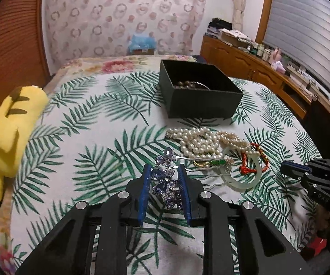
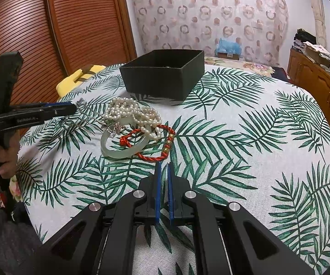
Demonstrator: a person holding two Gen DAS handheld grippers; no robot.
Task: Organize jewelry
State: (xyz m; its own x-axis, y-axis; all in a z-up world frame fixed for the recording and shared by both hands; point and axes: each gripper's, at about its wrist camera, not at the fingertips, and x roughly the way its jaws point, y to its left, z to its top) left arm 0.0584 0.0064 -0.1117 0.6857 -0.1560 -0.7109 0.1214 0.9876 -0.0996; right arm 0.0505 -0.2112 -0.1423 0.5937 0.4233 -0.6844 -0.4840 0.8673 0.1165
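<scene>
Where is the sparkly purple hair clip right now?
In the left wrist view, the hair clip sits between the left tongs, near the pearls and in front of the black box.

- A yellow plush toy [image 1: 11, 123] lies at the left edge of the palm-leaf cloth [image 1: 91, 137].
- A curtain with ring patterns [image 1: 123, 16] hangs behind.
- Slatted wooden doors [image 2: 57, 23] stand on the left.
- A cluttered wooden sideboard [image 1: 252, 61] runs along the right wall.

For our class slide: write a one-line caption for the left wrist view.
Left tongs grip a purple jewelled hair clip above the leaf-print cloth, black box beyond.
</scene>
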